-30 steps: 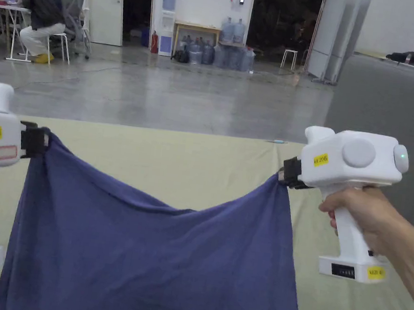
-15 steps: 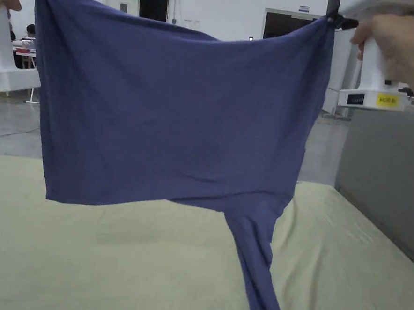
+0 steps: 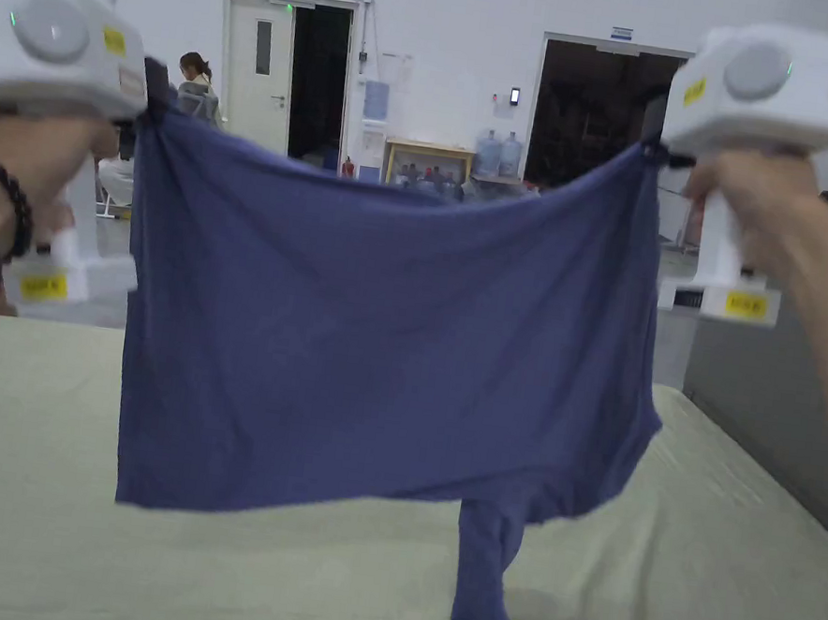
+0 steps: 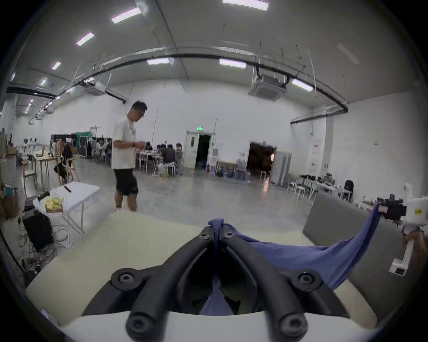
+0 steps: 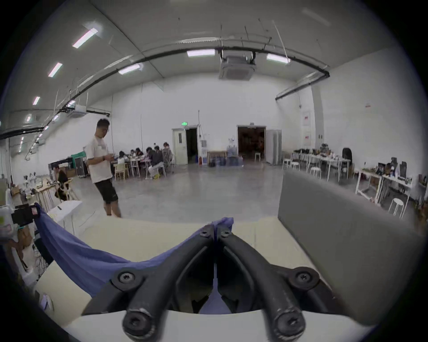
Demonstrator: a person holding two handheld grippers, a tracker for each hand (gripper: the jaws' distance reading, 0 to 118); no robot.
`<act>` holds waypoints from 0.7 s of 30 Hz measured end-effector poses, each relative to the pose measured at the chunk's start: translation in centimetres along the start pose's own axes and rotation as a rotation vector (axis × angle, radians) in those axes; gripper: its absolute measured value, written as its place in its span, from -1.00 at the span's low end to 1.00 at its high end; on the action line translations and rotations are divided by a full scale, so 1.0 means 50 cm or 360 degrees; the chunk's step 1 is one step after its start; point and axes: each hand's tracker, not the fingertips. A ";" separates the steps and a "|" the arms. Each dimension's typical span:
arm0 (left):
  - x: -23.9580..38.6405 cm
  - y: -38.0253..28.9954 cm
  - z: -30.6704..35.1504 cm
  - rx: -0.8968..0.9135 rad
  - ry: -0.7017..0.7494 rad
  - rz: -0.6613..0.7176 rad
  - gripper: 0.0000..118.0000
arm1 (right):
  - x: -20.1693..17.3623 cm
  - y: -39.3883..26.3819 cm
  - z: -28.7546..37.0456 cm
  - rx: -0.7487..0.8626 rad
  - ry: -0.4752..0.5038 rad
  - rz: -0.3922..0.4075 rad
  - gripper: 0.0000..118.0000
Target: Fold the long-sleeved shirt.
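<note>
Two doorways point(image 3: 606, 113) face the pale-green surface point(image 3: 275, 582).

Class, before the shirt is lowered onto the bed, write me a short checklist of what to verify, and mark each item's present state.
1. Left gripper clamps shirt corner: ok.
2. Right gripper clamps other corner: ok.
3. Top edge pulled taut: not ok, it sags between the grippers.
4. Sleeve hanging free: not ok, its end lies bunched on the bed.
5. Second sleeve located: cannot tell.
</note>
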 end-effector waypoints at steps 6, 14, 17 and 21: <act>-0.022 -0.150 -0.036 -0.0135 -0.0014 0.0037 -1.00 | 0.025 -0.157 -0.043 -0.0137 0.0015 -0.0023 -1.00; -0.031 -0.172 0.078 -0.0151 -0.0050 0.0013 -1.00 | 0.062 -0.200 0.090 -0.0183 0.0052 -0.0044 -1.00; -0.042 -0.218 0.177 -0.0120 -0.0093 0.0009 -1.00 | 0.080 -0.248 0.185 -0.0151 0.0114 0.0043 -1.00; -0.051 -0.305 0.303 -0.0246 -0.0117 0.0017 -1.00 | 0.110 -0.348 0.318 -0.0201 0.0177 0.0046 -1.00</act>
